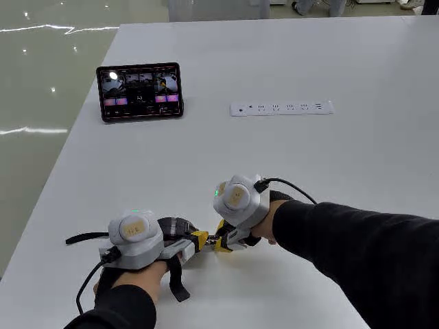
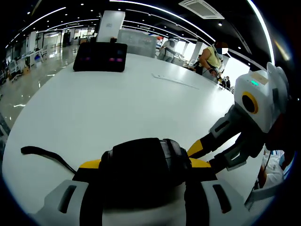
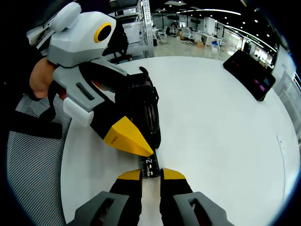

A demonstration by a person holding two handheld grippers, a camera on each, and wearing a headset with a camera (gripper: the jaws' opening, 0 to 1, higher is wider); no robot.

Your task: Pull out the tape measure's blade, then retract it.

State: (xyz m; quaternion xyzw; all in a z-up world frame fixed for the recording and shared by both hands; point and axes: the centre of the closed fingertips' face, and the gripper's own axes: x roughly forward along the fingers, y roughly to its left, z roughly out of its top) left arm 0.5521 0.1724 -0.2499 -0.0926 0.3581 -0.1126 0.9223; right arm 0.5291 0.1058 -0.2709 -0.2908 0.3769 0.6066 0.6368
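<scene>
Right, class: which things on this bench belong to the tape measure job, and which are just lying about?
In the job: tape measure, held in the left tongs; its blade, pinched by the right tongs.
Lying about: tablet; power strip.

Left tongs (image 1: 196, 241) hold tape measure (image 1: 175, 225) (black).

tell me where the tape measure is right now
In the head view the tape measure lies near the front edge of the table, left of centre, clamped by the left gripper, with the right gripper pinching its blade.
</scene>
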